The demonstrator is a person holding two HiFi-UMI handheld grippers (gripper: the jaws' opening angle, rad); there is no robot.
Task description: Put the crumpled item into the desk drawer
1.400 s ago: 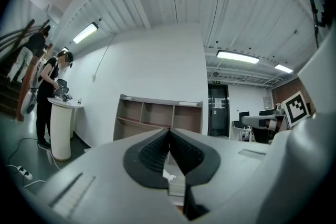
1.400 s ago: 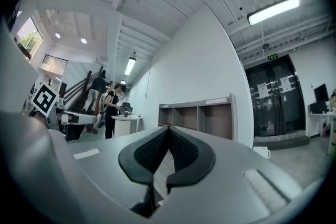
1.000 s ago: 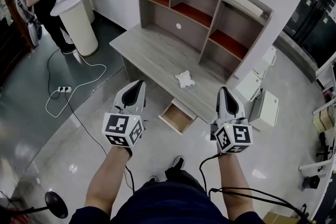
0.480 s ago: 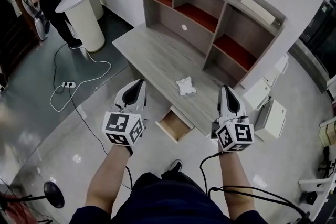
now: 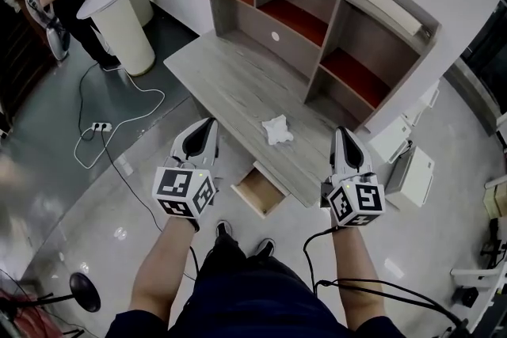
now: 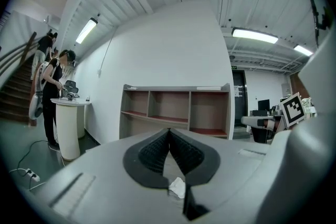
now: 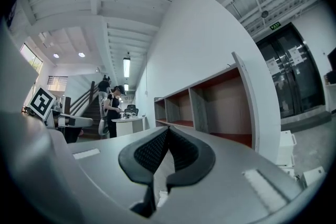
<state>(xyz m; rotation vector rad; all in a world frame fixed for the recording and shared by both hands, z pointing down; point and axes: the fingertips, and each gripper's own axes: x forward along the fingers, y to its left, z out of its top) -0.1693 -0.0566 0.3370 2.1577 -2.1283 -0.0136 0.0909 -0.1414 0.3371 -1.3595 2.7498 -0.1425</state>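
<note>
A white crumpled item [image 5: 277, 130] lies on the grey wooden desk [image 5: 230, 83], near its front edge. Just below it the desk drawer [image 5: 258, 191] stands pulled out, and its wooden inside looks empty. My left gripper [image 5: 209, 123] hangs over the floor left of the drawer, shut with nothing in it. My right gripper [image 5: 344, 131] is held above the desk's right front corner, also shut and empty. In the left gripper view the closed jaws [image 6: 169, 131] point at the desk, and the crumpled item [image 6: 177, 187] shows beneath them. The right gripper view shows its jaws [image 7: 168, 129] pressed together.
A hutch with red-lined shelves [image 5: 317, 20] stands on the back of the desk. White boxes [image 5: 412, 170] sit on the floor to the right. At the far left a person stands at a round white table [image 5: 119, 8], with a cable and power strip [image 5: 99, 127] on the floor.
The desk and drawer have slid slightly lower in the head view, and a second shoe has stepped forward. Both grippers stay shut and in the same places.
</note>
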